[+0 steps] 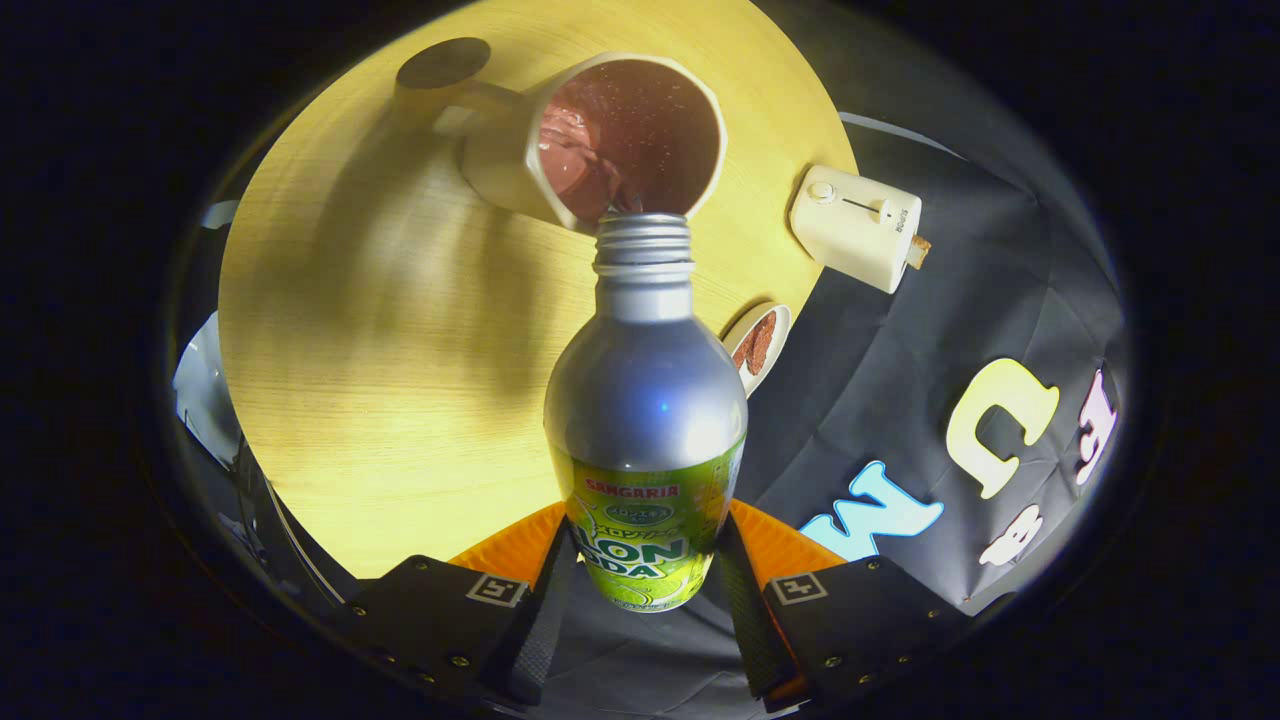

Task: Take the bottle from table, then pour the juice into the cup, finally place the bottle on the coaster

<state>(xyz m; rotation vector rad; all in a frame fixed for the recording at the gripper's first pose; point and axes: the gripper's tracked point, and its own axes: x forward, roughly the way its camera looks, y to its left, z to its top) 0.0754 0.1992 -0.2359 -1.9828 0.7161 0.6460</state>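
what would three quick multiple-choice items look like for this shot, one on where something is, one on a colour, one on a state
1. Where is the bottle's open mouth?
A. at the rim of the mug
B. over the toaster
C. flat on the table

2. What colour is the bottle's upper body?
A. red
B. silver
C. black

3. What is the gripper doing?
A. open and empty
B. shut on the bottle
C. shut on the mug's handle

Key: 1 A, the threaded neck meets the mug's lower rim. 2 B, the bare metal above the green label is silver. 3 B, both fingers press the labelled base from either side.
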